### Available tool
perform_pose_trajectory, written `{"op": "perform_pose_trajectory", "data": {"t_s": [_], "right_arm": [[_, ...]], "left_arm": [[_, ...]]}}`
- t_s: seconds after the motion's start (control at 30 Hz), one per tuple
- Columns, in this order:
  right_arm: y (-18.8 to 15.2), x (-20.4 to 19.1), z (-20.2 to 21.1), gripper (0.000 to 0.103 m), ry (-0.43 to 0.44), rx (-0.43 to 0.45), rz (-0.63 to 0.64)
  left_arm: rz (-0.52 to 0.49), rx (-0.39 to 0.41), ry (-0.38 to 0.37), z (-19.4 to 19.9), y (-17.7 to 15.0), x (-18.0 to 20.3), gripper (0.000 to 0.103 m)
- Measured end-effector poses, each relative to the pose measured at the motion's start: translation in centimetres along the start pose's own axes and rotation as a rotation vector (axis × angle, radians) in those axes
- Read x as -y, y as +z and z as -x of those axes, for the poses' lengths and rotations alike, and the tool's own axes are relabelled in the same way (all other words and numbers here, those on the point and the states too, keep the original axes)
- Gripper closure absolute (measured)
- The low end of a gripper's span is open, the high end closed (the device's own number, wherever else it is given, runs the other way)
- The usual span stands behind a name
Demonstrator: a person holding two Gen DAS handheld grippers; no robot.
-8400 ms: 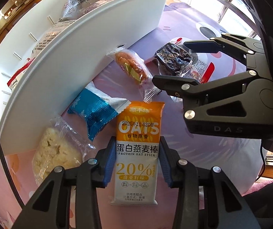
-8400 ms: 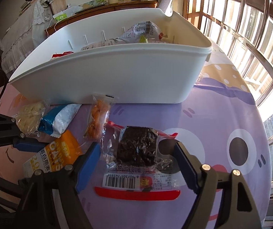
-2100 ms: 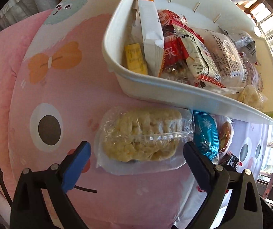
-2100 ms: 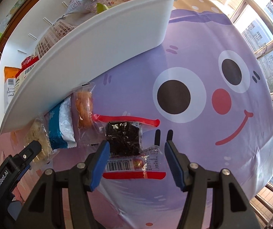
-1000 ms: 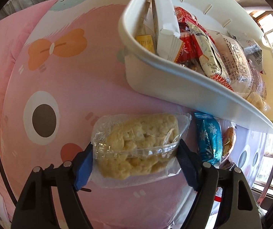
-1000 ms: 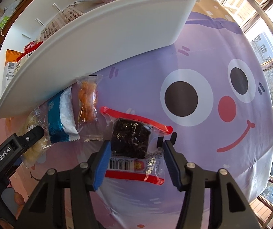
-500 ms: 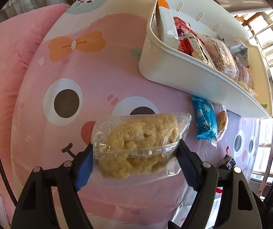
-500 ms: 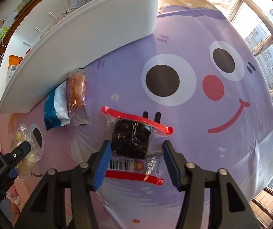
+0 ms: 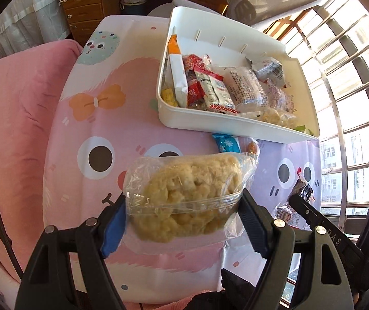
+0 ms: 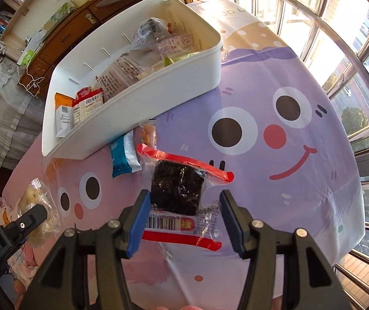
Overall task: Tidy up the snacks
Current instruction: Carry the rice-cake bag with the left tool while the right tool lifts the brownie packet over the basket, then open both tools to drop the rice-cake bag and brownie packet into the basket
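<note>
Most of the sorting looks done. The white bin already holds a row of packets: an orange bar on edge at one end, red and white wrappers beside it, clear bags further along. What is left lies outside it.

My left claw is clamped on the rice cake, its pads pressing the two ends of the clear wrapper, and the cake hangs above the pink part of the cloth, near the bin but not over it. My right claw is closed on the dark cake: the left pad touches the wrapper edge, the wrapper is crumpled against the right one, and the red seal strip sticks out ahead. That packet is also clear of the cloth and short of the bin.

Two snacks lie on the tabletop against the bin's near wall: the blue pack and, just beside it, the orange pastry.

So I judge two packets are in hand and need dropping in, and two more wait for a last trip.
</note>
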State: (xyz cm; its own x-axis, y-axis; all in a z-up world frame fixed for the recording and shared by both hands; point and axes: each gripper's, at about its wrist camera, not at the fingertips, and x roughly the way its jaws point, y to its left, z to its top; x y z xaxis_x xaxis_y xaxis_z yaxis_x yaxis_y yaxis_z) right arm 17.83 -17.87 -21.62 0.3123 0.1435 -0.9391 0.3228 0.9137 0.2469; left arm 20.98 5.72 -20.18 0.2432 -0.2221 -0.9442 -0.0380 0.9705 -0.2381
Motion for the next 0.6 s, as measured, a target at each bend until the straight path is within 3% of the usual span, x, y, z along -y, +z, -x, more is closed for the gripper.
{"op": "perform_pose_trajectory", "data": {"t_s": [0.37,0.6], "right_arm": [[3.3,-2.9,5.5,0.048,0.054,0.207,0.122],[5.6,-4.0,6.3,0.048,0.030,0.326,0.219]], "left_arm": [[-0.151,0.103,-0.026,5.8,4.8,3.1,0.025],[-0.174,0.167,-0.054,5.5,7.9,4.0,0.025]]}}
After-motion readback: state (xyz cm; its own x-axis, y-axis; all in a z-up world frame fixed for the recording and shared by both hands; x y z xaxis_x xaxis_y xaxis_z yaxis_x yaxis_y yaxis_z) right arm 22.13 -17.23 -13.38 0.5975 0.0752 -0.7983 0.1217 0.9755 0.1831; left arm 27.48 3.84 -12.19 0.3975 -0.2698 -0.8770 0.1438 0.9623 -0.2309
